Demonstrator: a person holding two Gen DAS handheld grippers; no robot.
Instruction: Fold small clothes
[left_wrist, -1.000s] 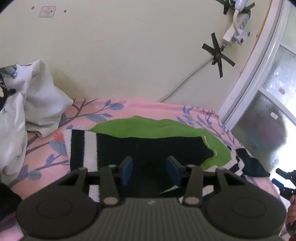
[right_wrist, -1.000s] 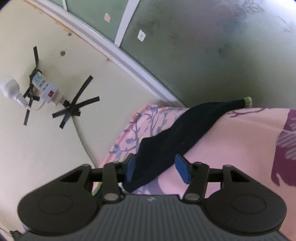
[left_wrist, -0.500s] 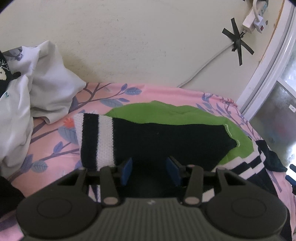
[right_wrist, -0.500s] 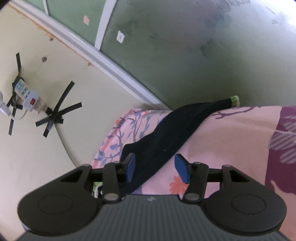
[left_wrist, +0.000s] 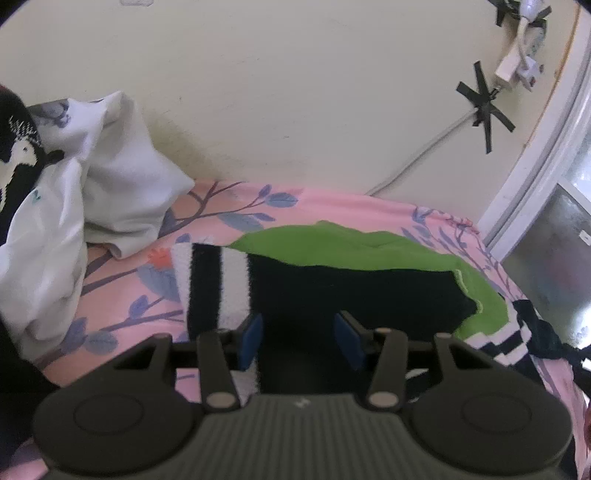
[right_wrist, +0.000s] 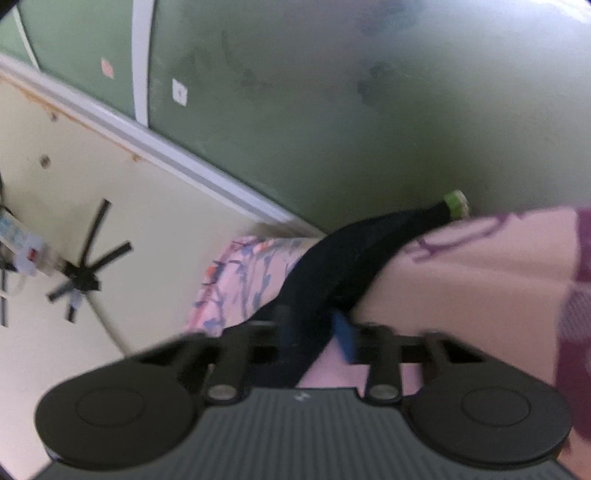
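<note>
A black sock with a black-and-white striped cuff (left_wrist: 354, 288) lies flat on the pink floral bedsheet (left_wrist: 122, 299), over a green garment (left_wrist: 343, 245). My left gripper (left_wrist: 300, 338) is open, its blue pads just above the sock's near edge. In the right wrist view a second black sock with a green tip (right_wrist: 354, 251) lies stretched along the bed edge. My right gripper (right_wrist: 314, 332) is open, with the sock's near end passing between its jaws; this view is blurred.
A heap of white clothes (left_wrist: 62, 206) lies at the left by the wall. More striped black-and-white socks (left_wrist: 532, 339) lie at the right. A taped power strip (left_wrist: 517, 62) hangs on the wall beside the window frame (right_wrist: 166, 147).
My left gripper has pulled back slightly and tilted; the striped sock sits a little farther away. My right gripper has moved along the second sock, which now lies between its jaws.
</note>
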